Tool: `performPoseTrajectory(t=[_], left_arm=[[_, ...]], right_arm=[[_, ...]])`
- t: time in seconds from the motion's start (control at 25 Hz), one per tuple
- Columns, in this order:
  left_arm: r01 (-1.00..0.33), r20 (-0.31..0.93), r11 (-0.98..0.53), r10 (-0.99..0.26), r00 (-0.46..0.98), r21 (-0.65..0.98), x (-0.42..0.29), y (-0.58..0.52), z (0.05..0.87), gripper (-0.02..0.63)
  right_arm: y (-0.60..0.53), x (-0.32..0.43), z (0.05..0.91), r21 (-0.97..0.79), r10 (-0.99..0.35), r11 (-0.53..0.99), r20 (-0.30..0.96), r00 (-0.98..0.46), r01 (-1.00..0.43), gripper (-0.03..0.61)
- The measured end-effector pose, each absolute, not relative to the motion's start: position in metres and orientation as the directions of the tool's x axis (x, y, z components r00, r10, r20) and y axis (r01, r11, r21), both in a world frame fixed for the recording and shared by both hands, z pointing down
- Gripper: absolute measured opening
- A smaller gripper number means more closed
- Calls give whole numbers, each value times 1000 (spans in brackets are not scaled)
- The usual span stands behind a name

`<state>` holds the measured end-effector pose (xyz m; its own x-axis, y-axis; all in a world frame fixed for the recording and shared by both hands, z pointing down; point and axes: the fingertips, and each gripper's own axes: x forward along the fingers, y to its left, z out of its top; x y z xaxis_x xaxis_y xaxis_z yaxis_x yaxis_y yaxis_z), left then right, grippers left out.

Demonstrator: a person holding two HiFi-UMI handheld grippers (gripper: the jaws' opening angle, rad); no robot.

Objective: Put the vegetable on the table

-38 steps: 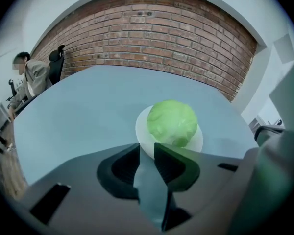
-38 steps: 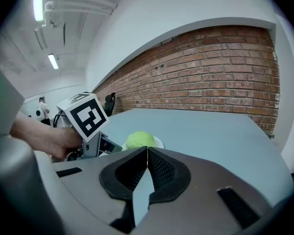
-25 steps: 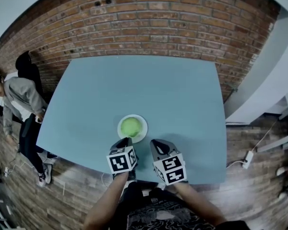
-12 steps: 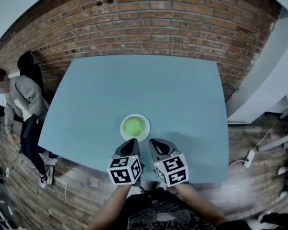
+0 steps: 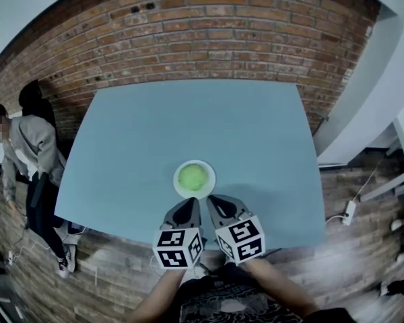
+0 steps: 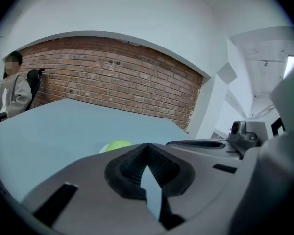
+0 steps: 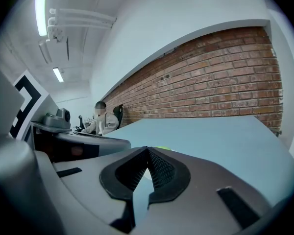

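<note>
A round green vegetable (image 5: 193, 176) lies on a small white plate (image 5: 180, 188) near the front middle of the blue-grey table (image 5: 141, 133). Just short of the plate, over the table's near edge, my left gripper (image 5: 192, 201) and right gripper (image 5: 213, 199) sit side by side, both shut with nothing held. In the left gripper view the closed left gripper (image 6: 147, 146) points a little right of the vegetable (image 6: 118, 144). In the right gripper view only a green sliver of the vegetable (image 7: 162, 148) shows past the closed right gripper (image 7: 147, 150).
A red brick wall (image 5: 209, 39) runs behind the table's far edge. A person in a grey top (image 5: 28, 143) stands by a dark chair (image 5: 32, 94) off the table's left side. A white wall (image 5: 370, 86) and a power strip (image 5: 349, 212) are at the right.
Both grippers have drawn back toward the near edge and closer together. The view has shifted, so the plate sits slightly further right. The person at the left has shifted a little.
</note>
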<state>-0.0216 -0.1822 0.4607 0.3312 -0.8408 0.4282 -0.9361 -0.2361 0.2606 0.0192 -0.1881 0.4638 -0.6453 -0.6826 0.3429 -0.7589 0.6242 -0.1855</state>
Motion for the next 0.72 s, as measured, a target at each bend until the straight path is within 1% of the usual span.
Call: performPoseTrajectory(t=[0.52,0.72], left_arm=[[-909,413,-332,-813,411,252,-25,-165,455,0],[-903,410,-347,-807,425,253,-25,-162,455,0]], right_arm=[[-171,5,455,-147,-723,593,337,-604,-792,9],[-167,6,454,-137,-731,582,342,-590,-801,9]])
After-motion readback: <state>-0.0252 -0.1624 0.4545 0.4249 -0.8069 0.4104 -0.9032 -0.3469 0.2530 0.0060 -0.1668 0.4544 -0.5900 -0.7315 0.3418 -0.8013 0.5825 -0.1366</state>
